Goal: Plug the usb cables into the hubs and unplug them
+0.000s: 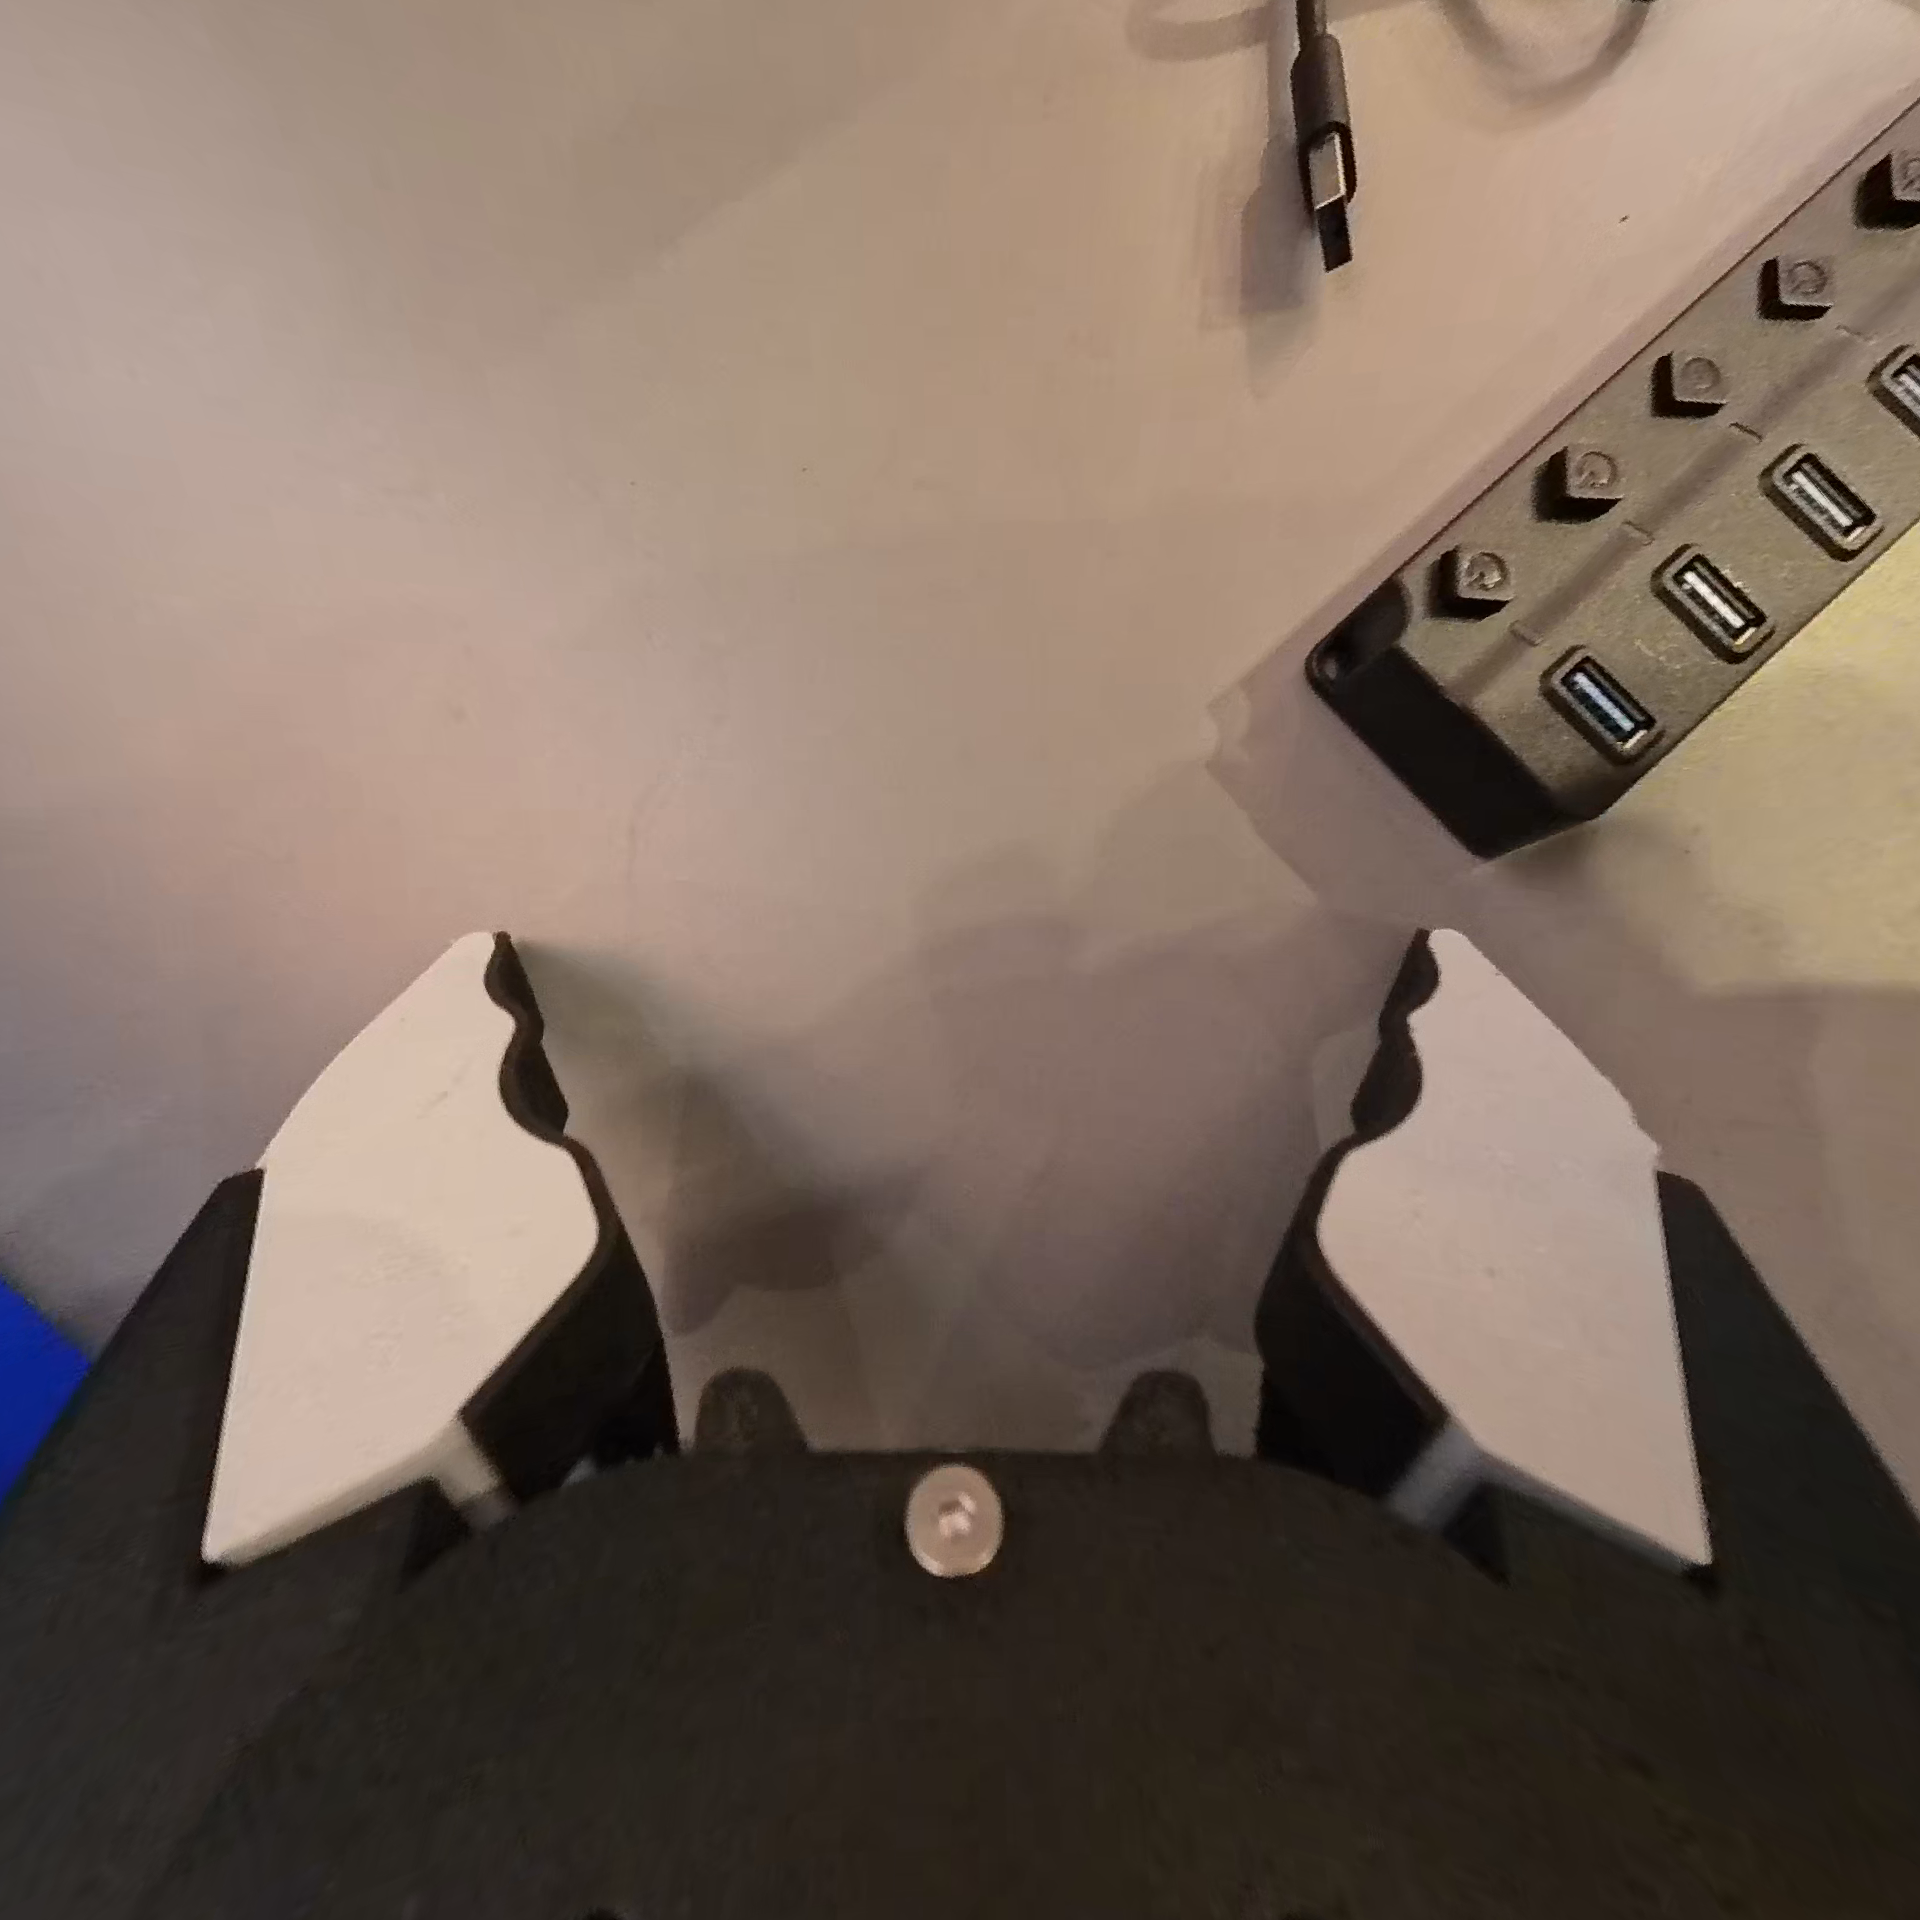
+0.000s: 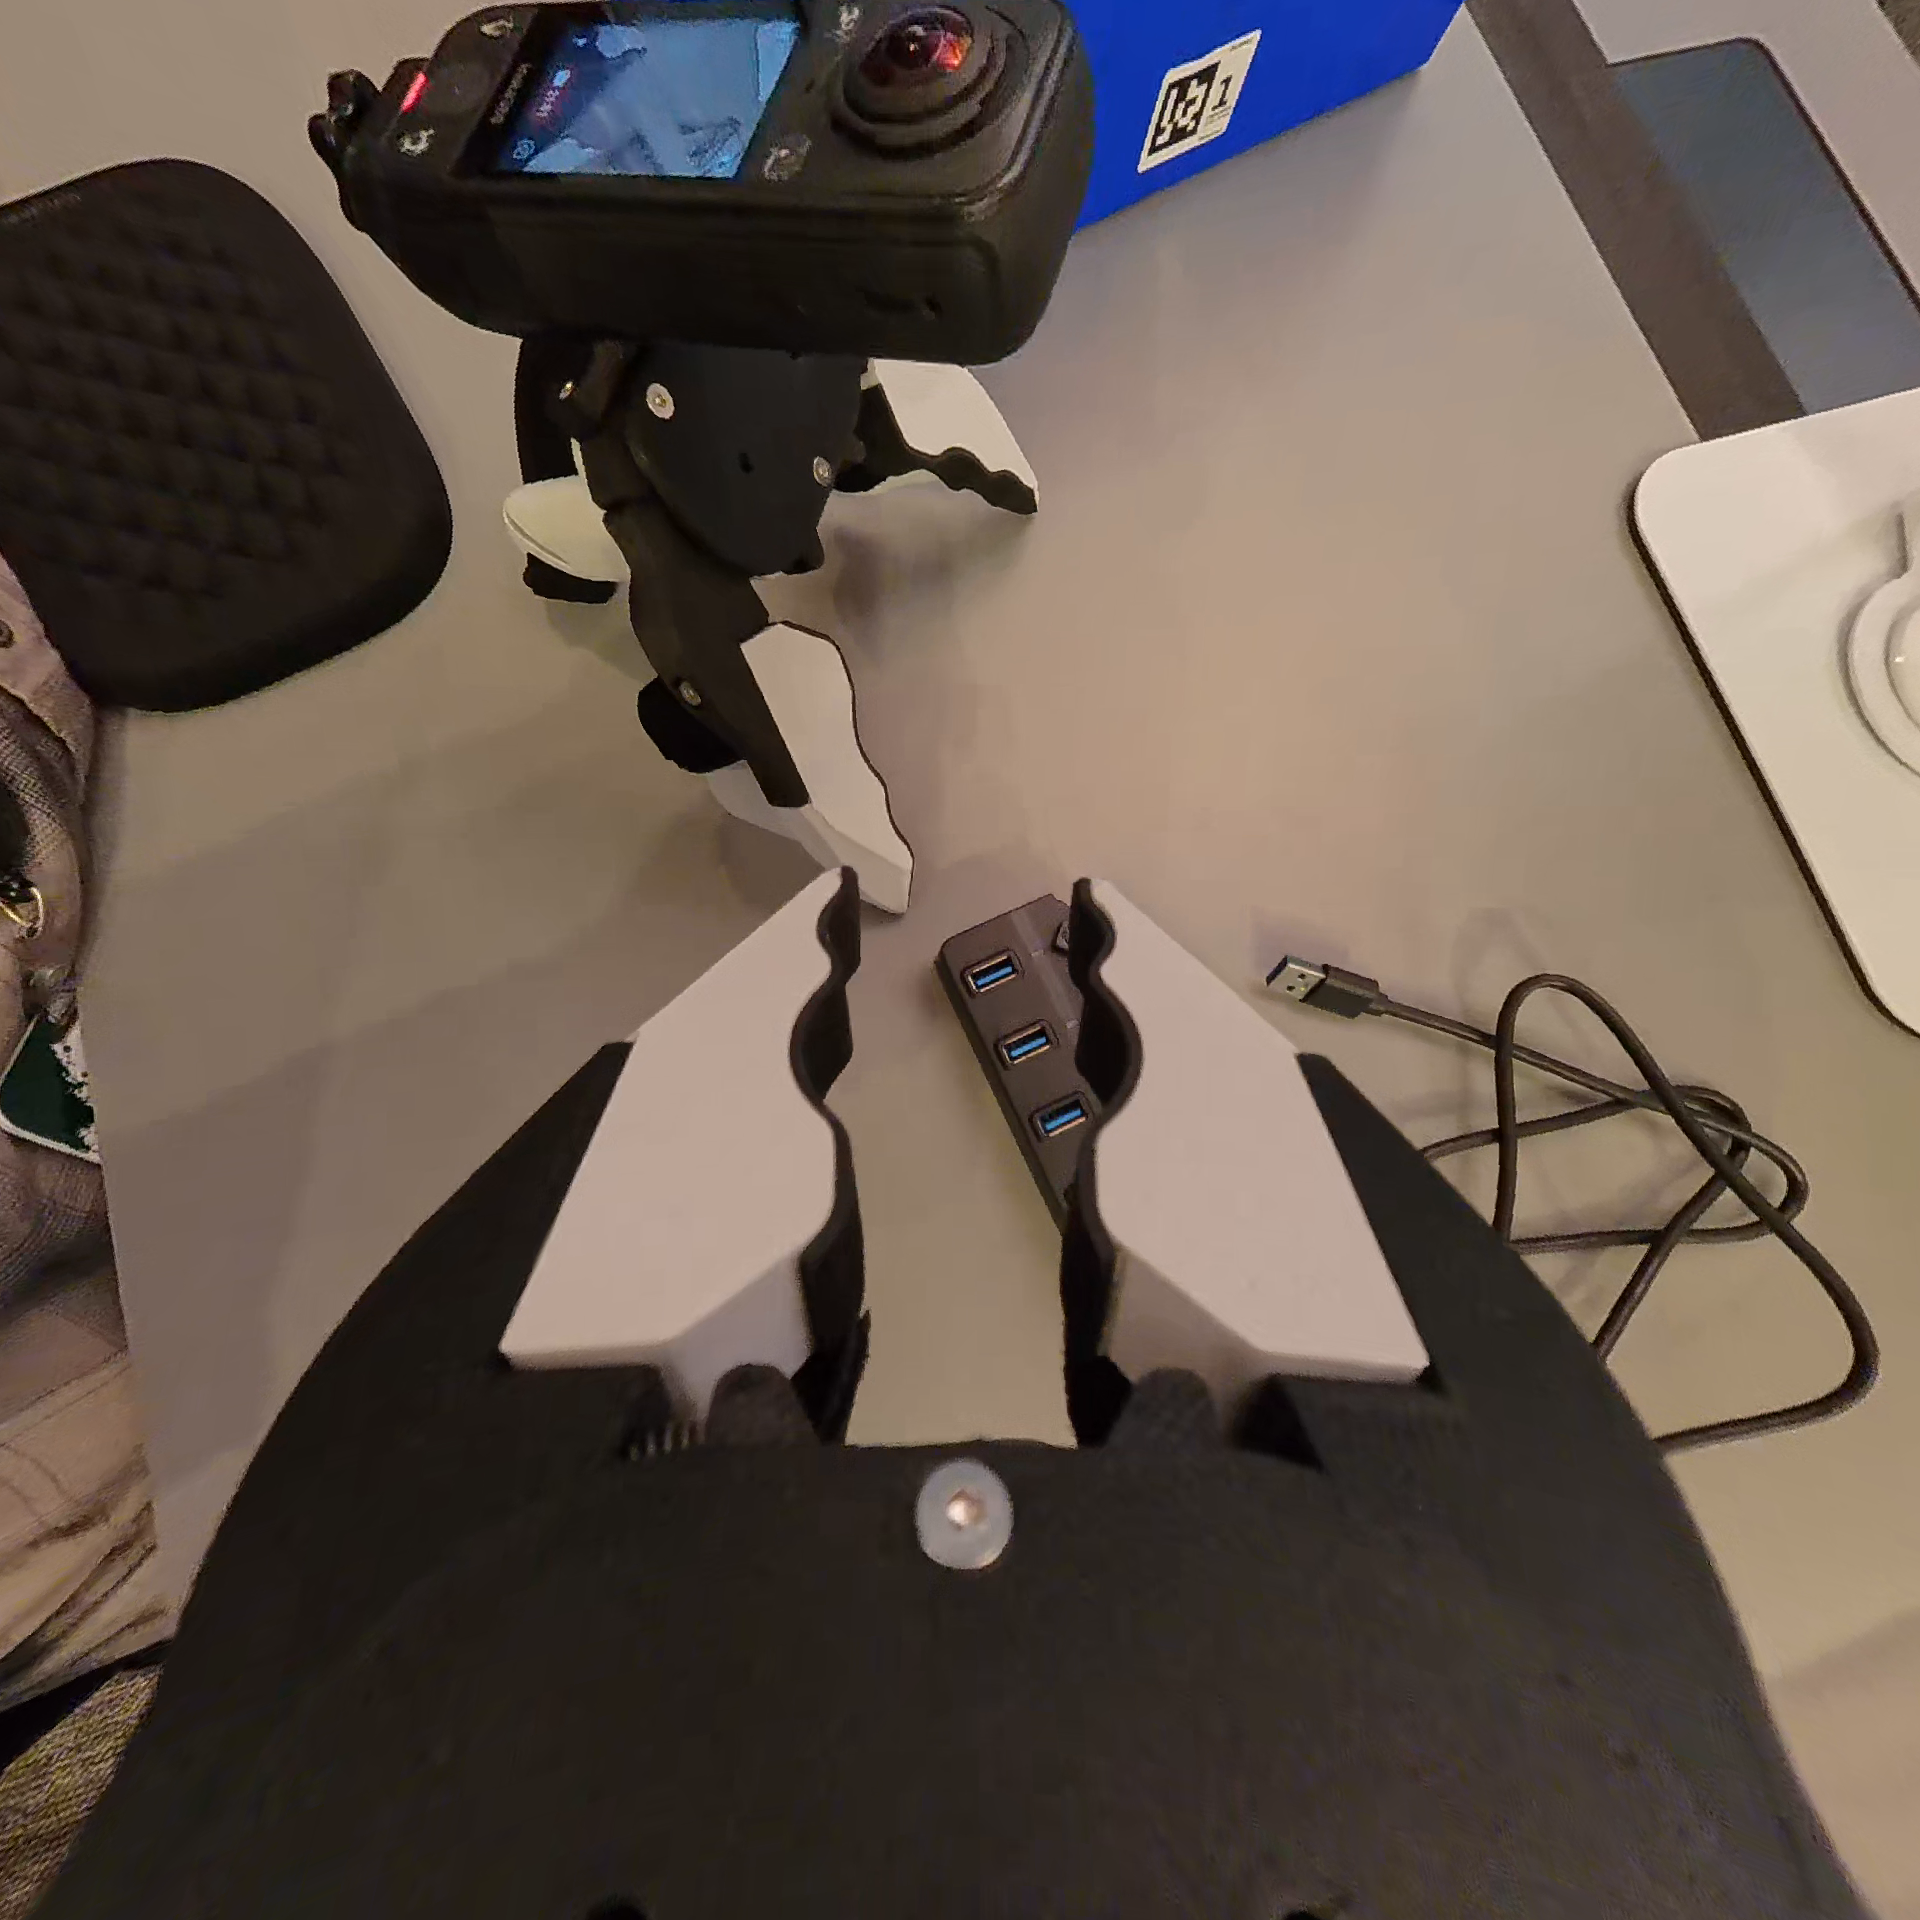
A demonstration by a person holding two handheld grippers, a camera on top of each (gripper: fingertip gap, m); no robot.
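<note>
In the left wrist view, the left gripper (image 1: 961,940) was spread wide and empty, with the hub (image 1: 1621,582) beyond it to the right and the cable plug (image 1: 1322,156) lying loose beside the hub.

In the right wrist view, the right gripper (image 2: 964,899) hung part-spread and empty above the hub (image 2: 1023,1049), on the desk (image 2: 1299,623). Nothing seemed to anchor the hub, so pushing a plug in would likely slide it.

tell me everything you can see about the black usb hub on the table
The USB hub is a long, narrow black bar, plastic by its look, lying flat on the pale grey table. Its top carries a row of blue-lined ports, each paired with a small black push button alongside. Every visible port is empty. The USB cable lies loose on the table beside it, plug unconnected and apart from it. Neither gripper touches it: the right gripper hovers above with jaws apart, hiding its far portion.
</note>
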